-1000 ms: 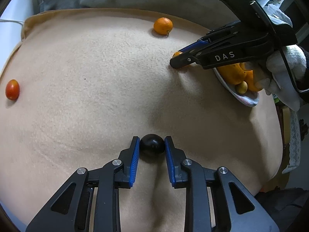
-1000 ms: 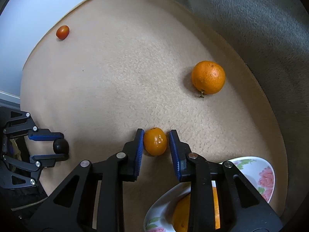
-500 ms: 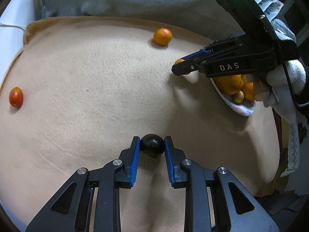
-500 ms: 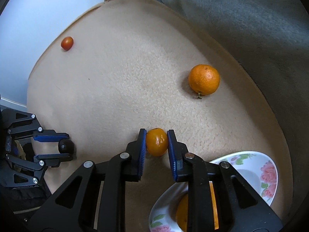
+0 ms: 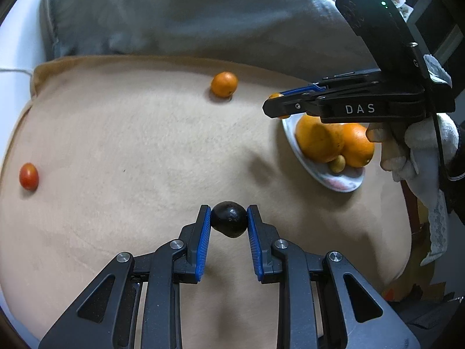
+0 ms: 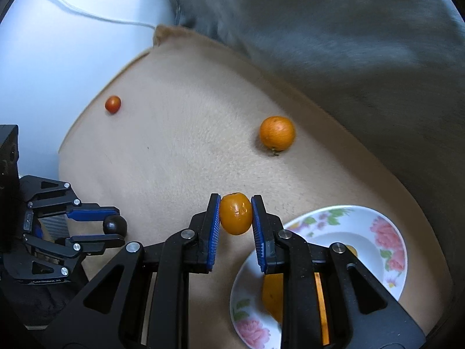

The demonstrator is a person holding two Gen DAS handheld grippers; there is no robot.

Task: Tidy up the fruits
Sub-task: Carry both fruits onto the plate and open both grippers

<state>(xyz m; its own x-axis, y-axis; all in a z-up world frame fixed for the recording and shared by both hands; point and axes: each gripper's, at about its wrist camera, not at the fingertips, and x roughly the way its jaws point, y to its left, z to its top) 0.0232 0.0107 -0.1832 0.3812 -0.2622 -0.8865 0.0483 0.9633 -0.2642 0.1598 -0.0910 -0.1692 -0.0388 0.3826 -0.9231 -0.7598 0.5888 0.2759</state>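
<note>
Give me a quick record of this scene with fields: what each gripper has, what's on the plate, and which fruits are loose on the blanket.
left gripper: shut on dark round fruit
right gripper: shut on small orange fruit
plate: floral, holds two oranges and a small yellowish fruit
loose on blanket: one orange, one small red fruit
behind blanket: grey cushion

Left gripper (image 5: 229,218), right gripper (image 6: 235,218) both clamped
</note>
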